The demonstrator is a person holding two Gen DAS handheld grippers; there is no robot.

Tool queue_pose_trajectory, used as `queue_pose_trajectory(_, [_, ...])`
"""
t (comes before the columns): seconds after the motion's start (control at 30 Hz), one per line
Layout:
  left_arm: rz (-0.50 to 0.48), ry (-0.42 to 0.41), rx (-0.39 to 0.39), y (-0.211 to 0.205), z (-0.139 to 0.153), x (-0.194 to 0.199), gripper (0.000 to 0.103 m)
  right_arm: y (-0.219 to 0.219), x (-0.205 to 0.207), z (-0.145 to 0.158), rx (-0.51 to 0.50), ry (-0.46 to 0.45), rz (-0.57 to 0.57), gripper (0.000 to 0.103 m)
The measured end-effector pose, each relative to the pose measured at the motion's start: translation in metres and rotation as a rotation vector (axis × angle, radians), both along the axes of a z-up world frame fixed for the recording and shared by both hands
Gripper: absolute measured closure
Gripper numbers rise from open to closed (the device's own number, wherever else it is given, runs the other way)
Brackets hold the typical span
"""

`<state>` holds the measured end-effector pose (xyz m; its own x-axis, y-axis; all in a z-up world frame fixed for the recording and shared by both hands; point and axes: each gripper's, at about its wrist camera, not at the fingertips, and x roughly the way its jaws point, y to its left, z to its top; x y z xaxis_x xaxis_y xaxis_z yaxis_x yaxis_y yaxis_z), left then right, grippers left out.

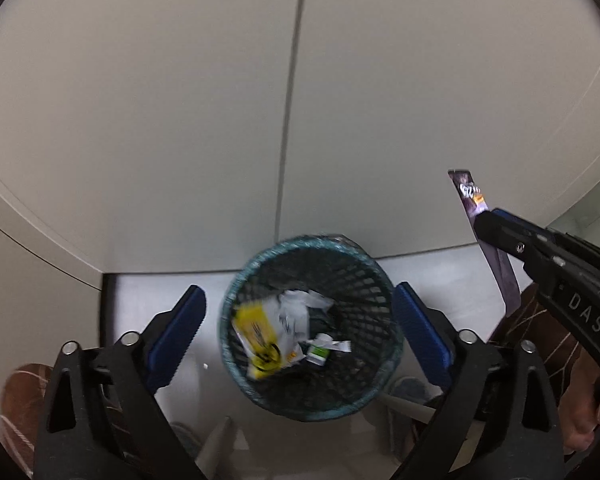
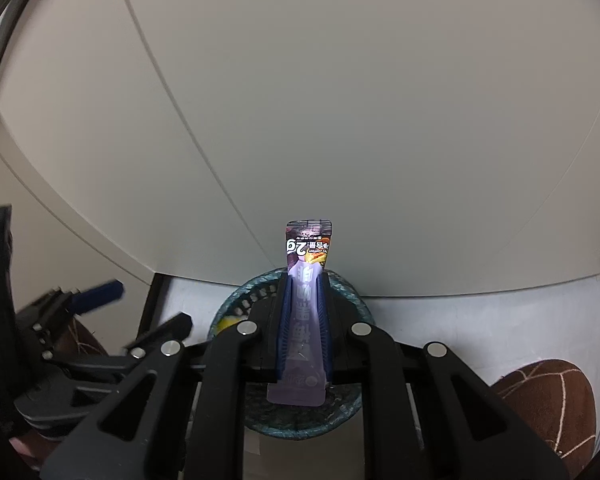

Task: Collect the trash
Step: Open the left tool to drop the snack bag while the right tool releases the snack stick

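A: Nearest the left camera, what do you see?

B: The left hand-held gripper [image 1: 298, 334], its blue fingers [image 1: 178, 334] spread wide apart with nothing between them. Framed in that gap, lower down, stands a round mesh bin [image 1: 312, 328] on a pale floor [image 1: 148, 292].

A: What is inside the bin?

B: A yellow packet [image 1: 260, 340], some crumpled white paper [image 1: 300, 312] and a small green-and-white scrap [image 1: 318, 354], all lying on the bottom.

A: And the right side?

B: The right hand-held gripper [image 1: 484, 222] comes in from the right edge of the left view, clamped on a long purple wrapper [image 1: 470, 196]. From its own camera, that gripper [image 2: 304, 320] has its fingers [image 2: 283, 320] pressed against both sides of the wrapper [image 2: 306, 320], which stands upright with its printed end poking out past the fingertips and its other end hanging towards the camera.

A: Where is the wrapper relative to the bin?

B: In the right view the bin [image 2: 340, 416] sits directly behind and below the gripped wrapper. In the left view the wrapper is up and to the right of the rim, not inside.

A: Anything else near?

B: A brown cushion with pale stitching [image 2: 540, 400] lies on the floor to the right of the bin.

A: And farther off?

B: White cabinet panels [image 1: 180, 120] rise behind the bin, a thin vertical seam [image 1: 290, 100] between them.
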<state>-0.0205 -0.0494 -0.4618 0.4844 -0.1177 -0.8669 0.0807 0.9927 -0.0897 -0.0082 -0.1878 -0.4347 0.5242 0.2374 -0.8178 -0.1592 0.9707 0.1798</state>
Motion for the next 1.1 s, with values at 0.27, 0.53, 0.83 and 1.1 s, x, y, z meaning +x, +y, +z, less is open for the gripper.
queue_pose_trajectory(0.27, [0.050,-0.011,0.045,0.022,0.014,0.002,0.006,0.015,0.012,-0.012,0.017,0.023,0.071,0.090])
queue_pose_trajectory(0.53, [0.069,0.005,0.023,0.035,0.012,0.005,0.006,0.027,0.019,-0.022,0.009,0.052,0.119,0.088])
queue_pose_trajectory(0.83, [0.092,0.024,0.009,0.037,0.006,0.009,0.006,0.033,0.014,-0.033,-0.006,0.096,0.141,0.079])
queue_pose_trajectory(1.1, [0.099,0.032,-0.008,0.040,0.004,0.010,0.006,0.029,0.017,-0.041,-0.012,0.093,0.121,0.042])
